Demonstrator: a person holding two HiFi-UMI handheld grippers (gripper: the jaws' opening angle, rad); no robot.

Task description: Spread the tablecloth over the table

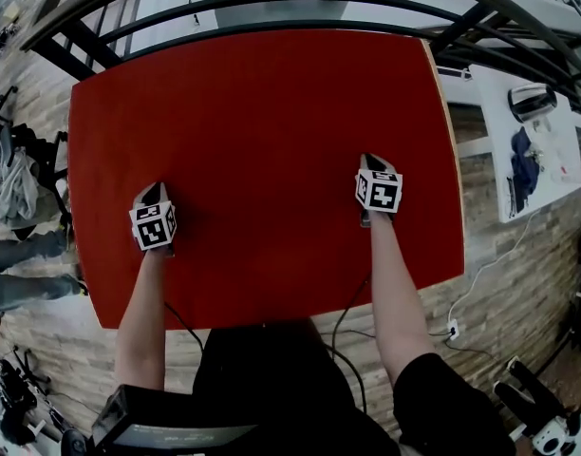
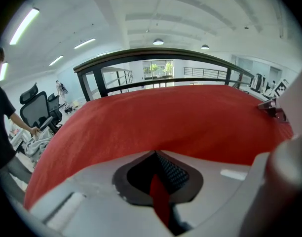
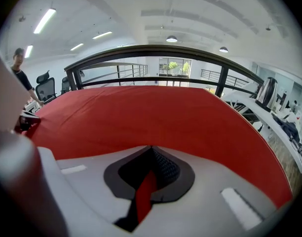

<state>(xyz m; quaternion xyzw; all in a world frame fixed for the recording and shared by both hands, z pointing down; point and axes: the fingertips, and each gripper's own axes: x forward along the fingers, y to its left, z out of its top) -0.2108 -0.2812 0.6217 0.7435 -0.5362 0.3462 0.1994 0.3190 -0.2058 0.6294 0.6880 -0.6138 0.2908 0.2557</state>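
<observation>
A red tablecloth [image 1: 262, 131] lies flat over the whole table top in the head view. My left gripper [image 1: 150, 192] rests low on the cloth near its front left and is shut on a pinched fold of the tablecloth [image 2: 160, 197] that runs between its jaws. My right gripper [image 1: 369, 161] sits on the cloth at the front right, likewise shut on a red fold of the tablecloth [image 3: 143, 191]. The left gripper view also shows the right gripper [image 2: 272, 108] at its right edge. At the left edge of the right gripper view the left gripper [image 3: 27, 119] shows.
A dark curved railing [image 1: 300, 3] runs behind the table's far edge. A white desk [image 1: 537, 131] with a kettle and clutter stands to the right. Office chairs [image 2: 35, 110] and a person [image 2: 3, 112] are at the left. Cables [image 1: 480, 274] lie on the wooden floor.
</observation>
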